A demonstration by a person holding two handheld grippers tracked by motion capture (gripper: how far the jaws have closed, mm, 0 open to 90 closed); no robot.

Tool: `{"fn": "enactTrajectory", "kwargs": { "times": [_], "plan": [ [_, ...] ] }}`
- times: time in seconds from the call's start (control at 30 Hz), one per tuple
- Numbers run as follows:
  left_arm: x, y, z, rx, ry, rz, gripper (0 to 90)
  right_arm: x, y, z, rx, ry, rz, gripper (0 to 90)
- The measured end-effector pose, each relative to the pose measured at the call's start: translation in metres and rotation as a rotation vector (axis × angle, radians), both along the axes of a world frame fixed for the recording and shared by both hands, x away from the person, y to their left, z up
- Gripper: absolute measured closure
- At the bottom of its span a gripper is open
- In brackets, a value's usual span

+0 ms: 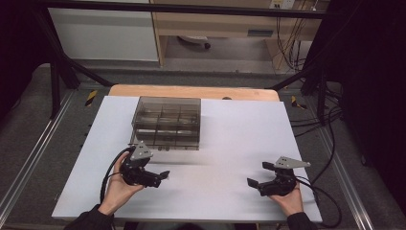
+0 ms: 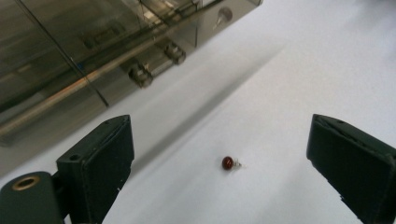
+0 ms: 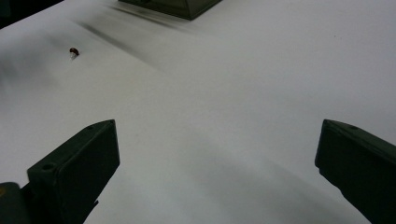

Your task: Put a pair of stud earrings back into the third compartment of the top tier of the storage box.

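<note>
A: Table (image 1: 230, 143), white top, takes up most of the high view; a strip of wood shows along its far edge. Anything standing on it?

B: One smoky clear compartment box (image 1: 166, 123), far left of centre, lid shut, dividers visible through the plastic. In the left gripper view (image 2: 84, 56) its near side shows two small hinge-like fittings and a round knob.

A: Grippers?

B: Left gripper (image 1: 158, 177) sits near left, held in the person's left hand (image 1: 117, 189), just near of the box and apart from it, pointing right. Jaws spread wide in its own view (image 2: 219, 154), nothing between the pads.

A: And the other?

B: Right gripper (image 1: 261, 175) is near right, held in the right hand (image 1: 289, 201), pointing left toward the other gripper, well apart from it. Its own view (image 3: 217, 149) shows the jaws wide apart as well, bare white table between them.

A: Small items?

B: One. Tiny dark red bead with a short pale stub (image 2: 228, 163), lying on the table ahead of the left gripper, between the lines of its jaws but touching neither. Near the box, not against it. The right gripper view picks it up farther off (image 3: 74, 51), upper left of the frame. Too small to resolve in the high view.
</note>
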State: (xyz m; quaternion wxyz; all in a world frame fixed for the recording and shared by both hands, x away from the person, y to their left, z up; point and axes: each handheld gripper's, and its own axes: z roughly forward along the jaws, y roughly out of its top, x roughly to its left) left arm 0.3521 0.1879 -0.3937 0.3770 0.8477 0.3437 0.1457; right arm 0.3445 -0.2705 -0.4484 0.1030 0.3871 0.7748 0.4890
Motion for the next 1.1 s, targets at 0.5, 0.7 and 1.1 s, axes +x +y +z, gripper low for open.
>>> {"fn": "enactTrajectory", "kwargs": {
  "times": [0.5,0.7,1.1],
  "plan": [
    [0.008,-0.007,-0.03,0.006,0.067,0.036,26.3,0.0,0.0,0.0,0.0,0.001,0.0,0.5],
    [0.009,-0.012,-0.036,0.018,0.092,0.028,38.3,0.0,0.0,0.0,-0.002,0.0,0.001,0.4],
    [0.008,-0.017,-0.044,0.037,0.128,0.026,57.6,0.0,0.0,0.0,-0.001,0.002,0.0,0.4]
  ]
}}
